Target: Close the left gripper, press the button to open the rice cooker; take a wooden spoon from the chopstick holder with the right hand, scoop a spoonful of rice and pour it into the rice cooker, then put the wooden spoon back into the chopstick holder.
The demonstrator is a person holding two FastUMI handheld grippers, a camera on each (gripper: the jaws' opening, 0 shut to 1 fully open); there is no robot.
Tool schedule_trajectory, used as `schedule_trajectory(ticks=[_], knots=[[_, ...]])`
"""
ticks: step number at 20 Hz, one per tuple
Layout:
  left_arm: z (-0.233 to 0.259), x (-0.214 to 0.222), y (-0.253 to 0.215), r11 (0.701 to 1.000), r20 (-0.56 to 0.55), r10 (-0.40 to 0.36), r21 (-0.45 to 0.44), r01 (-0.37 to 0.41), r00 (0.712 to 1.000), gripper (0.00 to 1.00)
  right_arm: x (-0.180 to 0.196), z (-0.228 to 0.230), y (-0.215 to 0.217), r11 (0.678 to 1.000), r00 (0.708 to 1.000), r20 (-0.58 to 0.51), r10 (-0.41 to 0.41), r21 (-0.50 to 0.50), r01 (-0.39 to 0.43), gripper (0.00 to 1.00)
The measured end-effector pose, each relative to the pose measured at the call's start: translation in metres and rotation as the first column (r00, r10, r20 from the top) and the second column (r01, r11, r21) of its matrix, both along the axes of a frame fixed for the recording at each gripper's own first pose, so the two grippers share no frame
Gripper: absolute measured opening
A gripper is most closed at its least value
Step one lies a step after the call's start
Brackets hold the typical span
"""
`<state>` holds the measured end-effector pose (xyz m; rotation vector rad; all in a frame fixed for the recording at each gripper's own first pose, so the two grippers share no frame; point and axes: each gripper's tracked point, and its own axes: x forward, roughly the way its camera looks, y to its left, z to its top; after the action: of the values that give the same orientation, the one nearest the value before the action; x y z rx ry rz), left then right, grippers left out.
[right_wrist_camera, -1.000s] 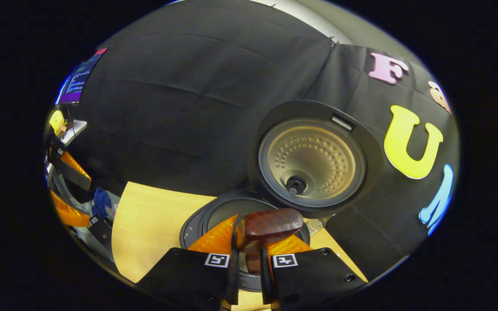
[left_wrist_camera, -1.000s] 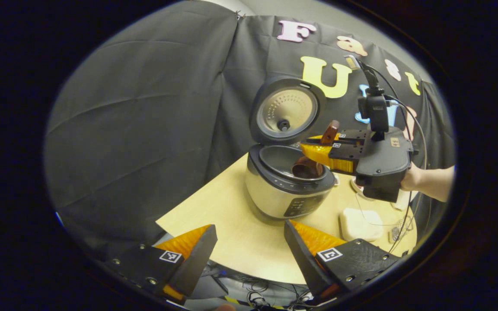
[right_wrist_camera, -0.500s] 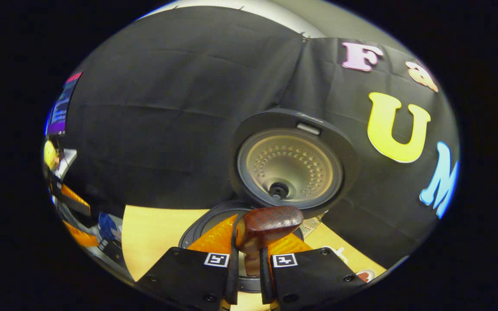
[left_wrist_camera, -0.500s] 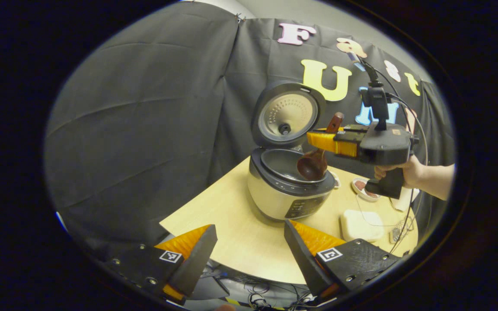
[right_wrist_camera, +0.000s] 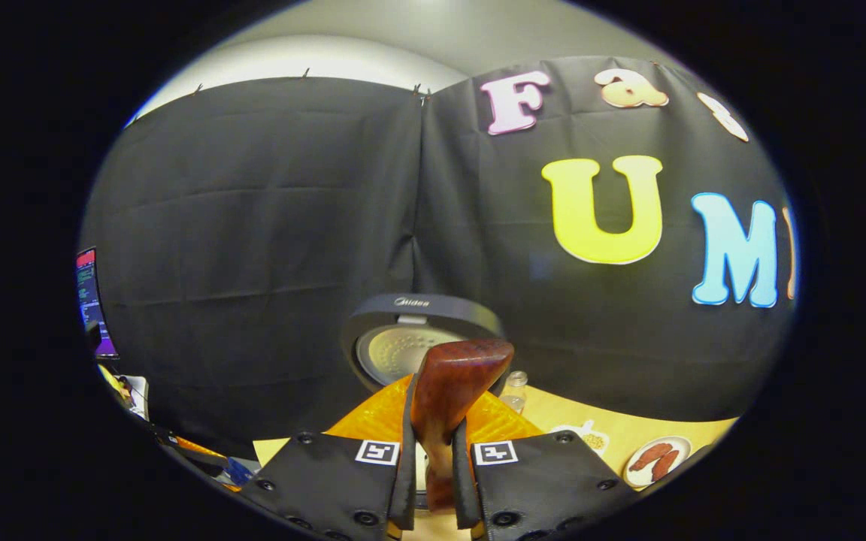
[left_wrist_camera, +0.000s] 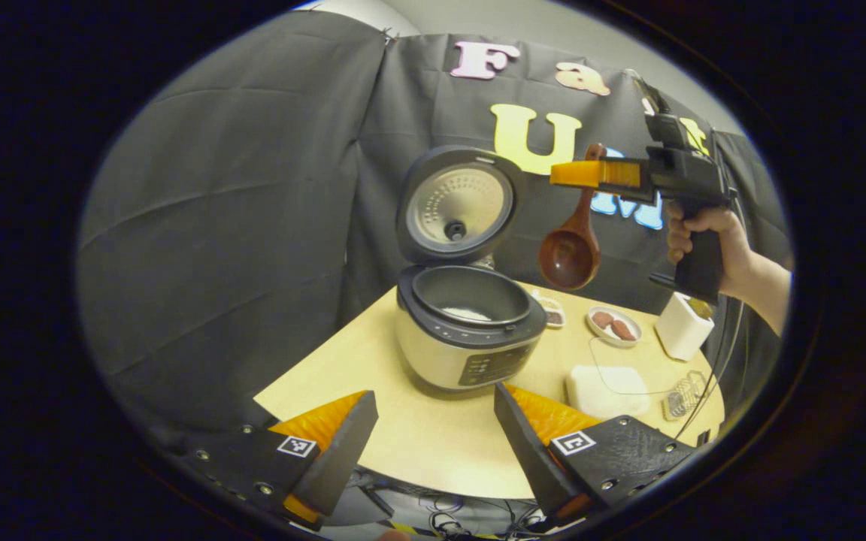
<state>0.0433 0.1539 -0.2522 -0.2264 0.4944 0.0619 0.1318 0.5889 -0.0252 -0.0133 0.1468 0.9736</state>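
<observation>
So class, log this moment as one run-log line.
right gripper: shut on wooden spoon, raised | rice cooker: open, rice inside | left gripper: open, idle

One rice cooker (left_wrist_camera: 467,330), one wooden spoon (left_wrist_camera: 572,252), two small dishes (left_wrist_camera: 613,325), one white holder (left_wrist_camera: 682,327).

Hidden or unclear, itemised:

- Wooden spoon (right_wrist_camera: 448,398): in my right gripper view its bowl is out of sight below my right tongs (right_wrist_camera: 433,469); just the handle end rises between the fingers.
- Rice cooker (right_wrist_camera: 418,342): pot blocked by those tongs; only the raised lid shows beyond them.
- Small dishes (left_wrist_camera: 613,324) on the table (left_wrist_camera: 433,443), right of my left tongs (left_wrist_camera: 433,443): contents too small to identify.
- Table: near edge cut off behind my left tongs.
- Screen (right_wrist_camera: 91,300), far left of my right tongs: cropped, unreadable.
</observation>
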Motion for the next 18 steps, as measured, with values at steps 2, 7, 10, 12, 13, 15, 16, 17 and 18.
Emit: schedule_trajectory(ticks=[2, 7, 10, 12, 13, 15, 16, 17, 18], knots=[[0.009, 0.005, -0.018, 0.999, 0.015, -0.038, 0.006, 0.037, 0.999, 0.97, 0.001, 0.012, -0.027, 0.999, 0.999, -0.014, -0.036, 0.031, 0.037, 0.19], [0.035, 0.023, -0.073, 0.990, 0.054, -0.140, 0.036, 0.138, 0.989, 0.97, 0.012, 0.036, -0.121, 0.985, 0.988, -0.039, -0.147, 0.085, 0.150, 0.19], [0.050, 0.031, -0.108, 0.980, 0.070, -0.197, 0.043, 0.195, 0.978, 0.99, 0.023, 0.038, -0.184, 0.964, 0.970, -0.074, -0.231, 0.115, 0.239, 0.19], [0.057, 0.034, -0.134, 0.972, 0.071, -0.231, 0.055, 0.227, 0.970, 0.99, 0.034, 0.031, -0.229, 0.942, 0.948, -0.108, -0.300, 0.120, 0.312, 0.22], [0.061, 0.036, -0.147, 0.968, 0.073, -0.247, 0.054, 0.244, 0.966, 0.99, 0.038, 0.026, -0.250, 0.929, 0.933, -0.132, -0.335, 0.121, 0.351, 0.22], [0.070, 0.041, -0.173, 0.961, 0.079, -0.274, 0.051, 0.271, 0.958, 0.99, 0.050, 0.011, -0.294, 0.893, 0.895, -0.191, -0.404, 0.132, 0.431, 0.22], [0.071, 0.043, -0.184, 0.958, 0.077, -0.284, 0.054, 0.281, 0.956, 0.99, 0.053, 0.001, -0.311, 0.875, 0.874, -0.226, -0.430, 0.135, 0.465, 0.22], [0.075, 0.046, -0.194, 0.956, 0.079, -0.292, 0.058, 0.288, 0.953, 0.99, 0.057, -0.009, -0.329, 0.859, 0.853, -0.263, -0.450, 0.135, 0.494, 0.22], [0.077, 0.045, -0.202, 0.954, 0.080, -0.297, 0.060, 0.293, 0.951, 0.99, 0.059, -0.020, -0.344, 0.844, 0.833, -0.299, -0.465, 0.132, 0.519, 0.22]])
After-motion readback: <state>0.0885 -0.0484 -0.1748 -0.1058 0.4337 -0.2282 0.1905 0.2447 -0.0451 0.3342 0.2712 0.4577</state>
